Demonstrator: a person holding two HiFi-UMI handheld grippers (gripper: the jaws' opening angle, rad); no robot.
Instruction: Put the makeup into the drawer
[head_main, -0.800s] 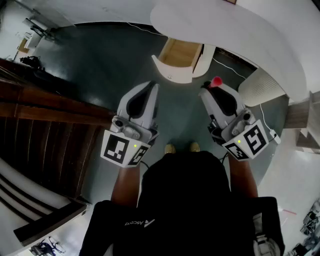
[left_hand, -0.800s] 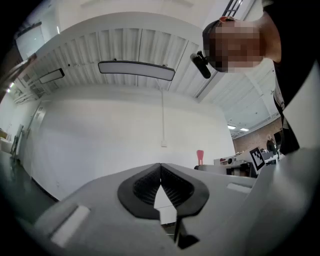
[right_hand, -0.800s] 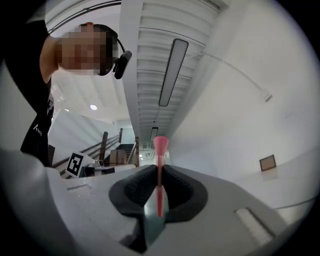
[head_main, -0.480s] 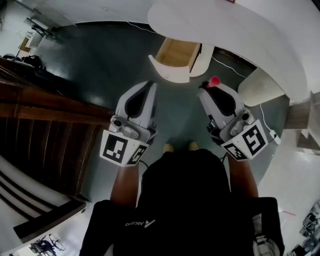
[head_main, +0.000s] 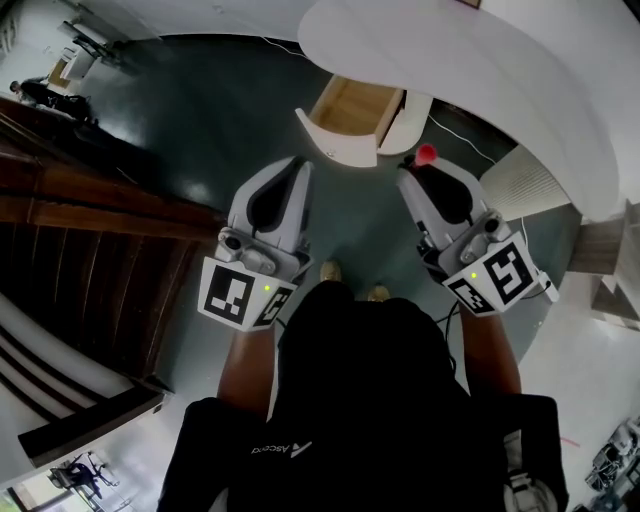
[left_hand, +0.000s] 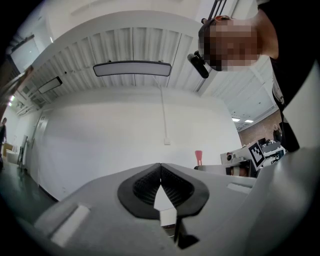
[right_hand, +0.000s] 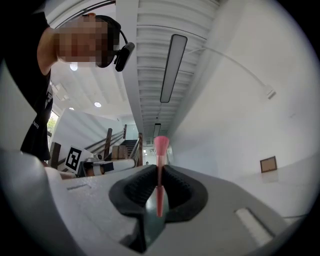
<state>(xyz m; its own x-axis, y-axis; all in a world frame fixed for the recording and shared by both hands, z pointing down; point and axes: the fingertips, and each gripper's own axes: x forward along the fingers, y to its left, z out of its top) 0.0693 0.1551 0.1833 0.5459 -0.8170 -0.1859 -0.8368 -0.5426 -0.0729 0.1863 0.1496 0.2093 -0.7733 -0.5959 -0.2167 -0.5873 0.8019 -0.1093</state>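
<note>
Drawer (head_main: 338, 150) open, now nearer both grippers than moment ago. Right gripper (head_main: 407, 178) pinches pink makeup brush (head_main: 427, 154), bristles past jaws, just short of drawer. Left gripper (head_main: 300, 166) pressed together, empty. Drop-in likely next.

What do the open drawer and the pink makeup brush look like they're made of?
The drawer: matte white front, painted or laminated; pale tan inside suggests bare wood or plywood. The makeup brush: fuzzy pink tip looks like soft bristles; thin, smooth pink handle is probably plastic.
</note>
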